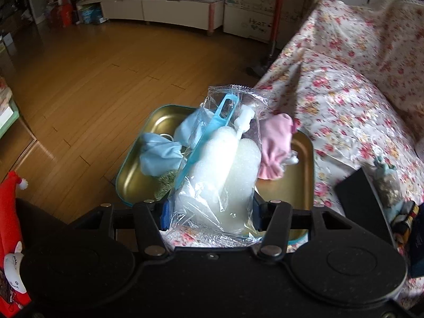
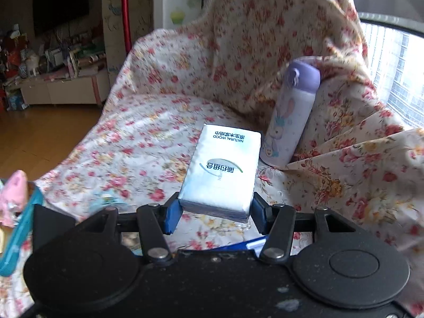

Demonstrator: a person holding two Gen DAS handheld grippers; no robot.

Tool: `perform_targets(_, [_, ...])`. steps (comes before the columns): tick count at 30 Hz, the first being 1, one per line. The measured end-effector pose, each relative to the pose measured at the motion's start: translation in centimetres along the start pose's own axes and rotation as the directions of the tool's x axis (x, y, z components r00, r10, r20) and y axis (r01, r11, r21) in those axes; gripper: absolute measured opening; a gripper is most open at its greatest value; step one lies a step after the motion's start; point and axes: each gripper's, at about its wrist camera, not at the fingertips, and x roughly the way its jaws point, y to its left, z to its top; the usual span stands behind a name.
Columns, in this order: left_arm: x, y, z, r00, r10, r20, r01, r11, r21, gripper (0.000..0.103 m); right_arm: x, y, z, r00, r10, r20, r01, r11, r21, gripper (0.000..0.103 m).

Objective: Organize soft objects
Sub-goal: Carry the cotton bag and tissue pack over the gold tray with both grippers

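Note:
My left gripper (image 1: 209, 213) is shut on a clear plastic bag of white sponge brushes (image 1: 225, 159) with a blue handle, held over a gold metal tin (image 1: 302, 185) with a teal rim. In the tin lie light blue cloth pieces (image 1: 159, 153) and a pink mitten (image 1: 275, 143). My right gripper (image 2: 214, 216) is shut on a white tissue pack (image 2: 222, 169), held above the floral sofa cover (image 2: 148, 137). The pink mitten (image 2: 13, 193) and the tin's teal rim (image 2: 18, 230) show at the far left of the right wrist view.
A purple rabbit-print bottle (image 2: 288, 114) leans against the sofa back. A black box (image 1: 357, 201) and a small plush toy (image 1: 387, 182) lie on the sofa to the right of the tin. A red plush (image 1: 10, 225) is at left. Wooden floor (image 1: 106, 79) lies beyond.

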Motion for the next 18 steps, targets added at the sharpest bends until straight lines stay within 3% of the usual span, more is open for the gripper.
perform_targets(5, [1.4, 0.5, 0.4, 1.0, -0.019, -0.009, 0.019, 1.0, -0.011, 0.052, -3.6, 2.3, 0.0, 0.999, 0.047, -0.011, -0.046, 0.998, 0.037, 0.053])
perform_targets(10, [2.6, 1.0, 0.4, 0.998, -0.048, -0.037, 0.047, 0.999, -0.016, 0.052, -5.9, 7.5, 0.0, 0.991, 0.125, -0.046, -0.125, 0.992, -0.008, 0.054])
perform_targets(18, [4.5, 1.0, 1.1, 0.995, -0.077, -0.069, 0.077, 0.997, -0.004, 0.052, -6.9, 17.4, 0.1, 0.934, 0.32, -0.16, -0.339, 0.935, -0.105, 0.054])
